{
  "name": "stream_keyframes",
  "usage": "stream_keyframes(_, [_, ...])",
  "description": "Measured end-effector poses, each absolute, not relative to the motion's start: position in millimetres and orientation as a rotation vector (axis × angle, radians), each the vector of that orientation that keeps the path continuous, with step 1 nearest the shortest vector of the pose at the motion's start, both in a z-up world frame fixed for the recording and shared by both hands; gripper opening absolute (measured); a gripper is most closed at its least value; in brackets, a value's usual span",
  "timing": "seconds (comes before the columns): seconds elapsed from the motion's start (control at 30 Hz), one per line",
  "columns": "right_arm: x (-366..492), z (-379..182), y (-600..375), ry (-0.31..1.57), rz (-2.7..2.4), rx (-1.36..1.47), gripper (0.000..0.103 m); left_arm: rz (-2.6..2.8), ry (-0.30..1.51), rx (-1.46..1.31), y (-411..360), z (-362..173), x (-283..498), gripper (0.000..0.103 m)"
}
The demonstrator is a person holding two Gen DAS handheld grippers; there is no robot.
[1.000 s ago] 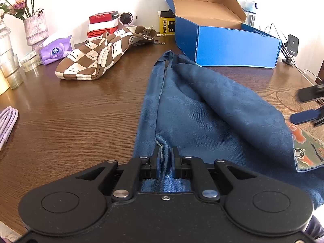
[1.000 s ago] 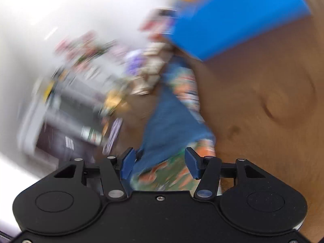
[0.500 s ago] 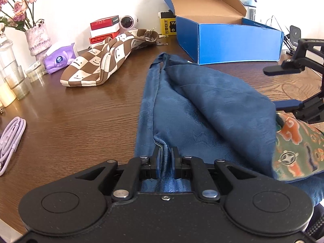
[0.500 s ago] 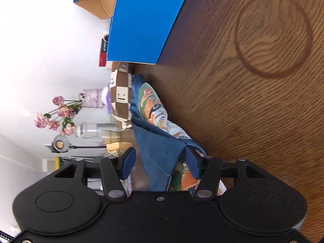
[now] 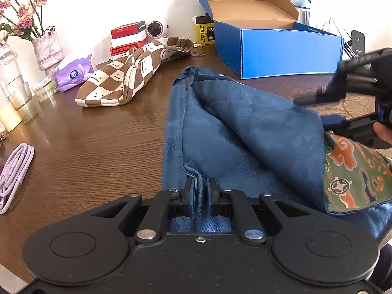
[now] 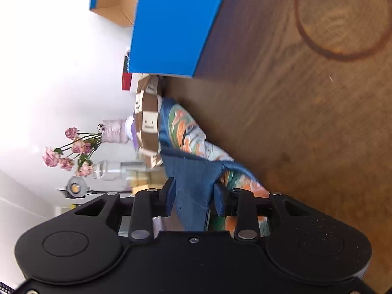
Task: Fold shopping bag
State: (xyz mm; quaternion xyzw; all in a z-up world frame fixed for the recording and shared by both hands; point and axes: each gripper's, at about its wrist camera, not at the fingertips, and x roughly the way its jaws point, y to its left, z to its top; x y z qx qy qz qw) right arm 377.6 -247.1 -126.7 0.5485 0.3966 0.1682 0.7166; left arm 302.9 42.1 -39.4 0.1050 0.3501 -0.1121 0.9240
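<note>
Mid-fold: the blue shopping bag [image 5: 245, 132] lies on the desk [image 5: 98, 134]; left tongs [image 5: 199, 196] pinch its near hem, right tongs [image 6: 194, 196] have just been closing on its turned-over corner; next, carry that corner across

A checkered pouch [image 5: 127, 78], an open blue box [image 5: 274, 41] and a flower vase [image 5: 47, 49] share the wooden table [image 5: 98, 134].
</note>
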Motion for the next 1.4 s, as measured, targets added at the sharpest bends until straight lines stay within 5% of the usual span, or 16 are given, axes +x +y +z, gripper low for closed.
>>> stream_keyframes(0.47, [351.2, 24.5, -238.7, 0.465, 0.403, 0.4, 0.003, -0.222, 0.637, 0.231, 45.1, -9.1, 280.6, 0.006])
stream_keyframes(0.83, [381.5, 96.7, -282.5, 0.301, 0.306, 0.082, 0.002, -0.232, 0.61, 0.23, 45.4, 0.7, 268.6, 0.006])
stream_keyframes(1.1, [415.7, 111.6, -309.7, 0.303, 0.252, 0.031, 0.002, -0.278, 0.595, 0.206, 38.1, 8.0, 275.8, 0.006])
stream_keyframes(1.4, [454.8, 22.5, -339.2, 0.57, 0.148, 0.088, 0.003, -0.313, 0.69, 0.255, 21.6, -23.8, 288.1, 0.006])
